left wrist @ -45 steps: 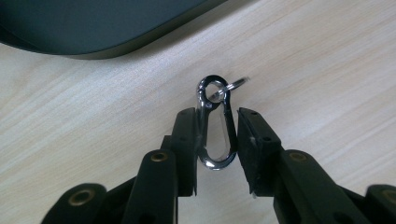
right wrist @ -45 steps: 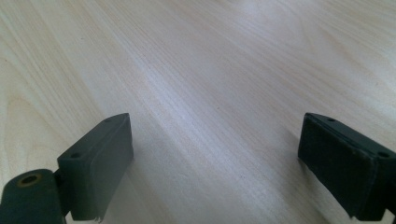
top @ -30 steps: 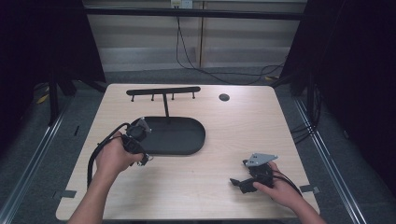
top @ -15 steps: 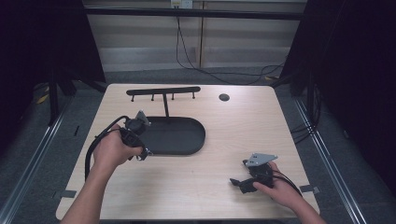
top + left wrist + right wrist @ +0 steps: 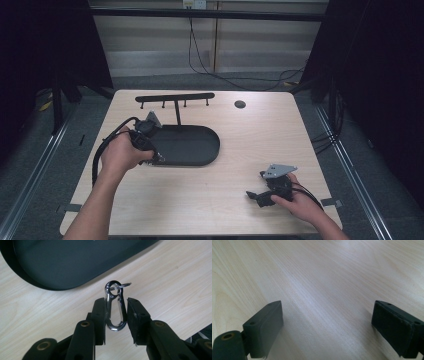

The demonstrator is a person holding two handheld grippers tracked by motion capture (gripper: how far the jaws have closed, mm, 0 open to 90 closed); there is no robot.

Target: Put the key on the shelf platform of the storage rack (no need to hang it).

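High view: room dim, edges nearly black; the surface (image 5: pixel 200 200) is the one lit patch, light from overhead, soft w/ faint shadows. Pic a bit soft & grainy, low res. Left gripper view: sharp at centre; glare spots on the chrome carabiner (image 5: pixel 115 307); black tray (image 5: pixel 62 262) has a dull sheen, near parts slightly blurred. Right gripper view: wood grain soft; pale bluish glare band runs diagonally across; soft shadow beside the lower-left pad.

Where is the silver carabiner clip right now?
In the left gripper view, the carabiner clip is clamped between the left gripper jaws, above the wooden table, beside the black oval tray.
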